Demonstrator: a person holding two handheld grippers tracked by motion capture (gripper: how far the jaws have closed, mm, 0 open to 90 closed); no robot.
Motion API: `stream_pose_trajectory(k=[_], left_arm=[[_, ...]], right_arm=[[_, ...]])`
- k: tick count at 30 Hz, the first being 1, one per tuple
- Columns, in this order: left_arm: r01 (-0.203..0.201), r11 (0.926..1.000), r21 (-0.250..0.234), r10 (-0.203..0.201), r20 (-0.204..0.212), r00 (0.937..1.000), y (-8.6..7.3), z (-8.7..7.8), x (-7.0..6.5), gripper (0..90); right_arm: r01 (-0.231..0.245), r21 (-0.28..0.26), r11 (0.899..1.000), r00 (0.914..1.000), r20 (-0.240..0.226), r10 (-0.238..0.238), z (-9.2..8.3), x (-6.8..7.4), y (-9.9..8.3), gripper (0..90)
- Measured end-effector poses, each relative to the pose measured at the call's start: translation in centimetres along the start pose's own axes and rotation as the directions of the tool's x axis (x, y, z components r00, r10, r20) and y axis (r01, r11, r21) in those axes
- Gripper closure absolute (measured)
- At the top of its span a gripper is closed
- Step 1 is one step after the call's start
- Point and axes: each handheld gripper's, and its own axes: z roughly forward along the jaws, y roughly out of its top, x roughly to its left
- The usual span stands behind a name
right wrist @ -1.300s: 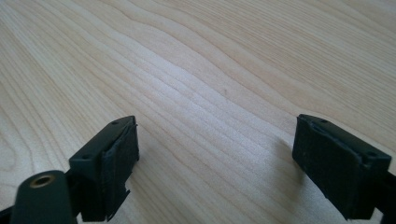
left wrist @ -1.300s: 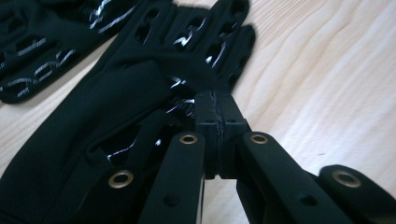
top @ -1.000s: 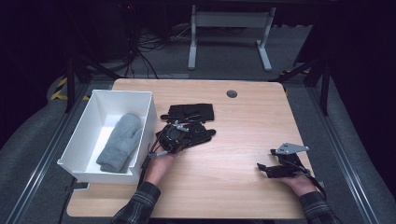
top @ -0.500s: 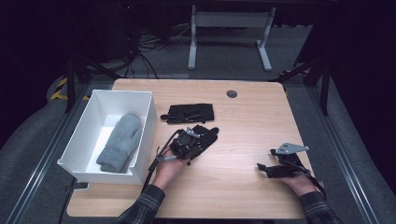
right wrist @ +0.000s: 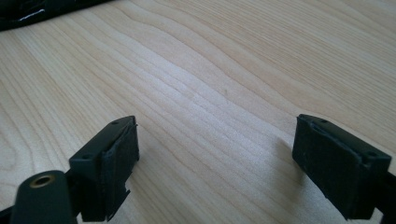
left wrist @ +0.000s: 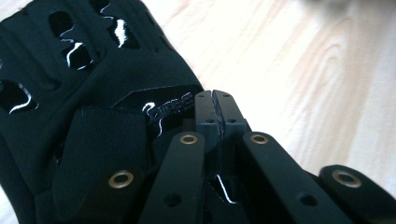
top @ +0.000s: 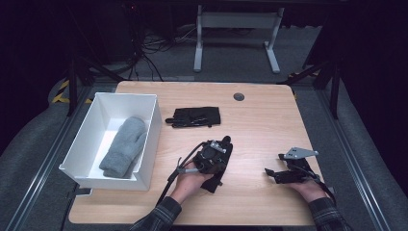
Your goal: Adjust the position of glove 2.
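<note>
My left gripper (top: 222, 147) is shut on a black glove (top: 215, 184) near the middle of the wooden table (top: 260, 120). In the left gripper view the jaws (left wrist: 214, 105) meet tightly at the edge of that glove (left wrist: 93, 70), which spreads to their left over the wood. A second black glove (top: 193, 116) lies flat farther back on the table. My right gripper (top: 270, 173) rests on the table at the right. Its jaws (right wrist: 224, 158) stand wide open with bare wood between them.
A white bin (top: 151, 139) stands at the table's left with a grey mitten (top: 124, 147) lying in it. A round dark grommet (top: 238, 96) sits near the far edge. A black glove's edge (right wrist: 28, 11) shows at the top left of the right gripper view.
My left gripper has moved away from the bin, to the right and nearer the front edge, with the black glove coming along. The right gripper has stayed put.
</note>
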Motion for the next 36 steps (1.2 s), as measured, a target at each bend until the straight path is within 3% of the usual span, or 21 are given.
stream_pose_trajectory(k=[6, 10, 14, 19, 24, 30, 36], left_arm=[[-0.012, 0.9994, -0.031, 0.011, -0.018, 0.9998, 0.2, -1.1, -0.3, 89.9], [-0.008, 0.9989, -0.046, 0.005, -0.067, 0.9978, -0.4, -2.8, 0.6, 89.8], [0.021, 0.9987, -0.046, -0.026, -0.104, 0.9942, -1.2, -3.7, 1.8, 89.8], [0.044, 0.9990, -0.002, -0.044, -0.094, 0.9946, -1.9, -3.1, 2.5, 89.9], [0.026, 0.9994, 0.021, -0.024, -0.075, 0.9969, -1.8, -2.5, 1.7, 89.8], [0.017, 0.9997, 0.016, -0.016, -0.065, 0.9978, -1.9, -2.6, 1.2, 89.7], [0.031, 0.9992, -0.026, -0.034, -0.090, 0.9953, -1.0, -3.7, 2.1, 89.4]], right_arm=[[-0.001, 0.000, 1.000, 1.0000, -0.001, 0.001, 0.0, 0.0, 0.0, 14.7], [0.000, 0.000, 1.000, 1.0000, 0.000, 0.000, 0.0, 0.0, 0.0, 14.7], [-0.001, 0.000, 1.000, 1.0000, 0.000, 0.001, 0.0, 0.0, 0.0, 14.8], [-0.001, 0.000, 1.000, 1.0000, -0.001, 0.001, 0.0, 0.0, 0.0, 14.7], [0.000, 0.000, 1.000, 1.0000, 0.000, 0.000, 0.0, 0.0, 0.0, 14.7], [0.000, 0.000, 1.000, 1.0000, 0.000, 0.000, 0.0, 0.0, 0.0, 14.7], [0.000, 0.000, 1.000, 1.0000, 0.000, 0.000, 0.0, 0.0, 0.0, 14.7]])
